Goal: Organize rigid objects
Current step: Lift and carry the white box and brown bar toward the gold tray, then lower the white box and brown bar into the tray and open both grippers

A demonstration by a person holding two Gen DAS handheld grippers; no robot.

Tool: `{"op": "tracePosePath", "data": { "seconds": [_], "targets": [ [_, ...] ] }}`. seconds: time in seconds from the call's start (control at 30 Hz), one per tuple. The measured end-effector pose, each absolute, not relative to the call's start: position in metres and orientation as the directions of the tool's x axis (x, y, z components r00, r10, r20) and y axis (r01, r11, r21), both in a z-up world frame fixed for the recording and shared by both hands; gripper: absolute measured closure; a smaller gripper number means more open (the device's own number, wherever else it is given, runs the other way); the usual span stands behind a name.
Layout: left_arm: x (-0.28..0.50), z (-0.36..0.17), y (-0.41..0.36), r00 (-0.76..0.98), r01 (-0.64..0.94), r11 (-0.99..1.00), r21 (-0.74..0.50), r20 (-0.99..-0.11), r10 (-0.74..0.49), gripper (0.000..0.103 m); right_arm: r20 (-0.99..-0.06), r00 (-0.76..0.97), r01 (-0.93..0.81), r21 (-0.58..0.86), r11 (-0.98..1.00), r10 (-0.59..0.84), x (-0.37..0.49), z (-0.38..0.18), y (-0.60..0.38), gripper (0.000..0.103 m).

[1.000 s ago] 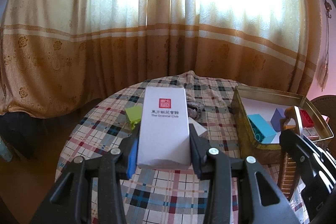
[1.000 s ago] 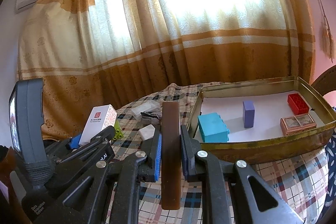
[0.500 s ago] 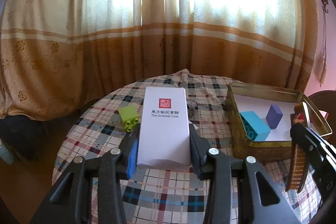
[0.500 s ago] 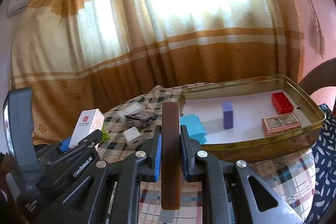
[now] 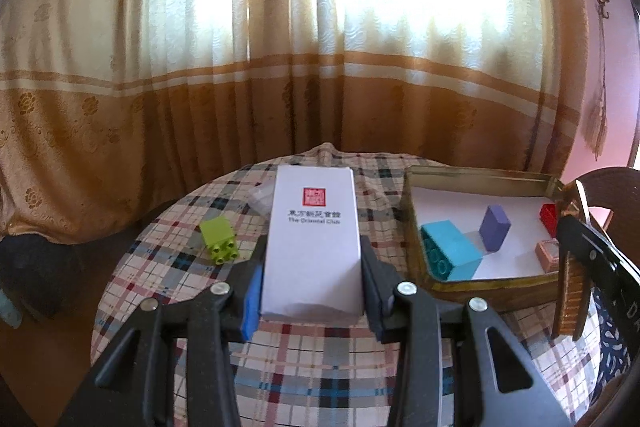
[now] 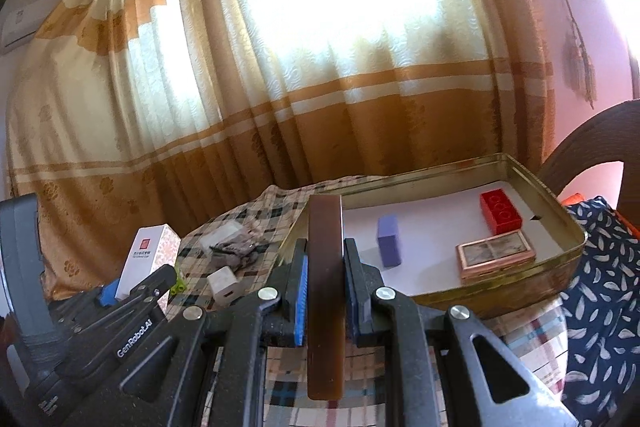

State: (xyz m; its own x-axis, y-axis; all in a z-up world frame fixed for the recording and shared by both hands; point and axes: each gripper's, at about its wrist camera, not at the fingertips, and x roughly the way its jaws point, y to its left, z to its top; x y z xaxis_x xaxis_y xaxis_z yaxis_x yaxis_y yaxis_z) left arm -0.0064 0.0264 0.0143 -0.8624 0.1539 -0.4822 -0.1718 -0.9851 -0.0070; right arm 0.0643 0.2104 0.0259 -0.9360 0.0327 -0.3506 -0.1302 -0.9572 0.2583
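On the round tabletop (image 5: 304,379), covered by a plaid cloth, a gold tin tray (image 6: 532,283) sits at the right side and serves as the collection point. It already contains a teal brick (image 5: 450,253), a purple block (image 6: 388,241), a red brick (image 6: 501,211) and a flat copper-edged case (image 6: 496,254).

Step in hand, as judged: transport of two items toward the tray. The left tool (image 5: 312,279) is clamped on a white carton (image 5: 312,239) with a red seal, held above the cloth. The right tool (image 6: 325,287) is clamped on a slim brown bar (image 6: 325,307), held on edge just in front of the tray's near-left corner.

Next move calls for carrying each item over the tray wall, lowering it onto a bare part of the white floor away from the purple block, then releasing.

Remaining on the cloth: a lime brick (image 5: 219,241), a small white charger (image 6: 223,282), and a grey crumpled heap (image 6: 234,251) whose nature cannot be determined.

The brown bar hides the teal brick in the right wrist view. Carton lettering is blurred.
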Motion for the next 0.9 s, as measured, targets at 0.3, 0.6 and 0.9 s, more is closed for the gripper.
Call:
{"op": "tracePosePath", "data": {
  "seconds": [0.3,0.6,0.9],
  "targets": [
    [-0.004,0.028,0.058,-0.845,-0.283,-0.959,-0.028,-0.466,0.263,0.062,-0.311,-0.939,-0.23,0.259,-0.938,0.144,0.07,0.04,0.258,0.086],
    [-0.007,0.03,0.108,-0.797,-0.394,-0.918,-0.04,-0.483,0.363,0.062,-0.285,-0.92,-0.348,0.278,-0.895,0.269,0.071,0.053,0.32,0.086],
    [-0.027,0.021,0.164,-0.752,-0.442,-0.897,-0.026,-0.534,0.386,0.062,-0.364,-0.894,-0.353,0.217,-0.91,0.26,0.021,0.047,0.332,0.086]
  ]
}}
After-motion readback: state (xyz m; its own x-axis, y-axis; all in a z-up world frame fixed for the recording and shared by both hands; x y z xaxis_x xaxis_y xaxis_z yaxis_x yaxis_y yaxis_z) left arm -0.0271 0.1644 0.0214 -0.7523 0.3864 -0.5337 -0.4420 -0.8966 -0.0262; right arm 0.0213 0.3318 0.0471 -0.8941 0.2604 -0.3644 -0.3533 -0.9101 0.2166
